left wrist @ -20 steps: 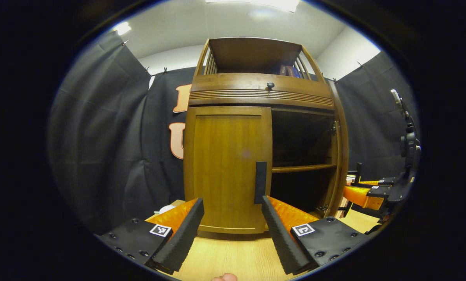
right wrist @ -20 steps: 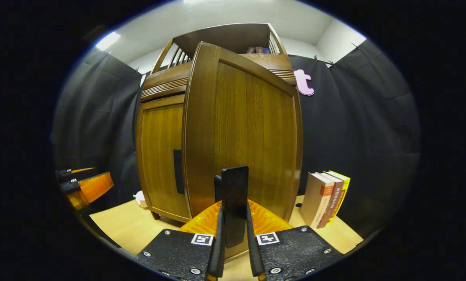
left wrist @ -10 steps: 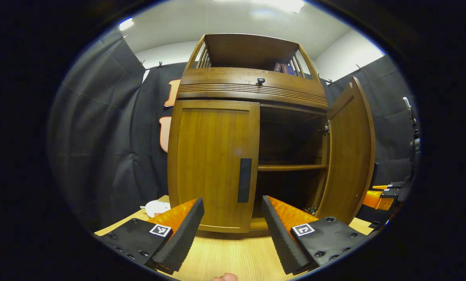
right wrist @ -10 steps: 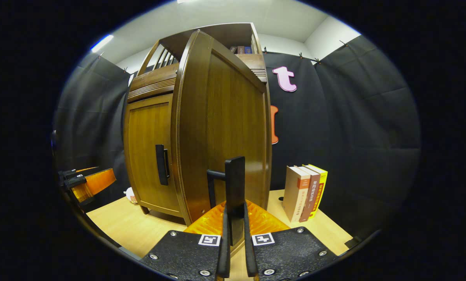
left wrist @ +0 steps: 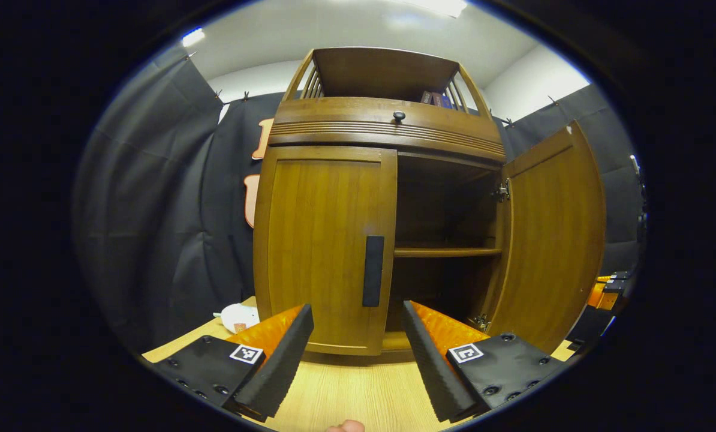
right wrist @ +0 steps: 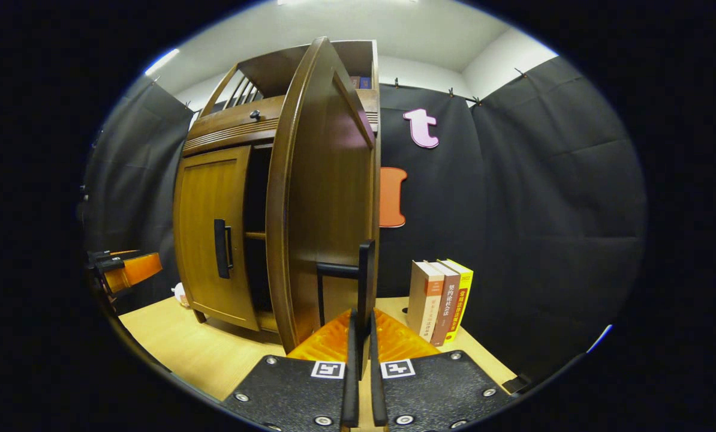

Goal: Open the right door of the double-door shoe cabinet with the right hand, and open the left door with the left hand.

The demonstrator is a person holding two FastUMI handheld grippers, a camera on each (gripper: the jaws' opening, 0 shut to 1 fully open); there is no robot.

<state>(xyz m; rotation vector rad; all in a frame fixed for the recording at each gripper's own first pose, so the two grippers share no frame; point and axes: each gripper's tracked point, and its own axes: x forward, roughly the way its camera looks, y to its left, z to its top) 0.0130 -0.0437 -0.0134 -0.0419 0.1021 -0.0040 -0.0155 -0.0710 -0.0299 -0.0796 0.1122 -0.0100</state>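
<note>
Shoe cabinet point(left wrist: 388, 144) stands at twelve o'clock from my left tongs point(left wrist: 358, 360), upright on the pale wood-grain table point(left wrist: 358, 396), with its right door point(left wrist: 553, 240) swung wide and its left door point(left wrist: 322, 252) flush against the frame. My right tongs point(right wrist: 361, 336) are clamped on the right door's handle point(right wrist: 365, 273), a flat dark vertical bar held off the panel on short posts; that grip, I judge, is what lets me carry the door round on its hinge. In the right gripper view I look almost along the door's curved edge, the dark interior at ten o'clock. My left tongs hang with the fingers spread wide and nothing between them, the left door's handle point(left wrist: 373, 271) at twelve o'clock and apart from them, which suits a reach for it next. Both doors are glossy brown wood with vertical grain; a ribbed drawer front with a small round knob point(left wrist: 399, 115) tops them, and one shelf point(left wrist: 445, 252) crosses the shadowed inside. A few books point(right wrist: 439, 300) stand upright at two o'clock from my right tongs.
</note>
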